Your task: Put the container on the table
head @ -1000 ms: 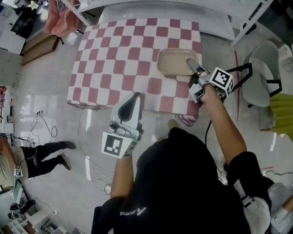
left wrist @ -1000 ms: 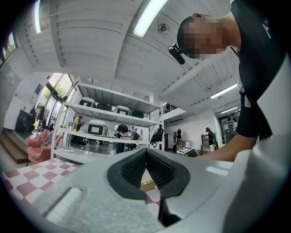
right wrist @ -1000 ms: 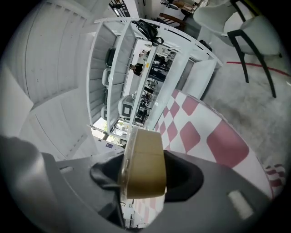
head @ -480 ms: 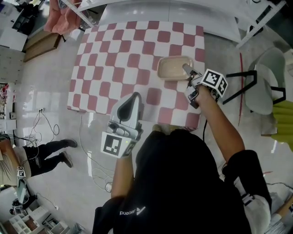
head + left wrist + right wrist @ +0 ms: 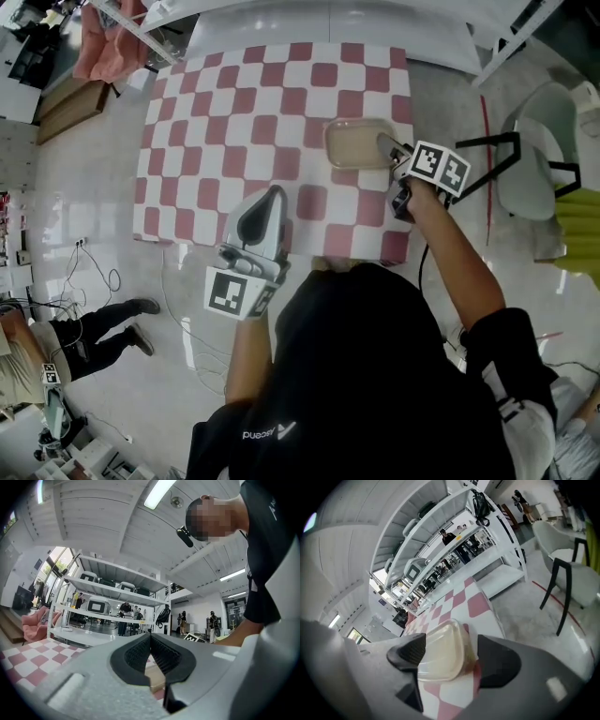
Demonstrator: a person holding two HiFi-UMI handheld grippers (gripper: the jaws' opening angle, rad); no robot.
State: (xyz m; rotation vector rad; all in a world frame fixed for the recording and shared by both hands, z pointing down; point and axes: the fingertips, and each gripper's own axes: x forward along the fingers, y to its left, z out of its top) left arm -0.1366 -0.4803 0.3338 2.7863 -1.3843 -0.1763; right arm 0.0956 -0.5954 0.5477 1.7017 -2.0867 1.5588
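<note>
The right gripper (image 5: 389,148) points down at the near right part of the counter (image 5: 234,122). Its jaws are opening, with the beige container (image 5: 356,142) between them and resting on the checkered cloth. The left gripper (image 5: 272,197) hovers level over the counter's near edge, its jaws pressed together on nothing. A chair (image 5: 539,159) stands off to the right.

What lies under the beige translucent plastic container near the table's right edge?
The beige plastic container rests on the red-and-white checkered tablecloth. The cloth hides the tabletop itself.
</note>
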